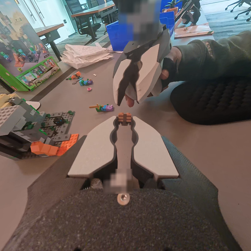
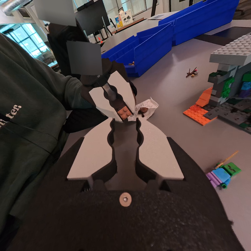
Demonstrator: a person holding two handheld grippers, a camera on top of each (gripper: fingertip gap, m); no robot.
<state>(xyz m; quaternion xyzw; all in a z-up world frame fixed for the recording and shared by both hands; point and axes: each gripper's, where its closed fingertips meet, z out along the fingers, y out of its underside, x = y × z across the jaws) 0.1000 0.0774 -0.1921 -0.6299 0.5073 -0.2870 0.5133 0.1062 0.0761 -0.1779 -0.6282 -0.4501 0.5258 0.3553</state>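
left wrist view: left tool point(image 1: 124, 118) pinches a brown brick stack point(image 1: 124, 118); right tool point(image 2: 125, 119) hangs open, tilted down.

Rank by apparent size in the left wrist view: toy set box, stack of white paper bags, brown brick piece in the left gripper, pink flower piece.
1. toy set box
2. stack of white paper bags
3. brown brick piece, in the left gripper; nearness inflates it
4. pink flower piece

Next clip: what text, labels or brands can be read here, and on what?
Toy box: printed logos, wording not reproduced.
Sleeve: embroidered lettering, blurred.
Sweatshirt chest: white lettering, cut off.
Paper bags: printed marks, too small.
Far cartons: labels too small.
Brown brick in left gripper: none.
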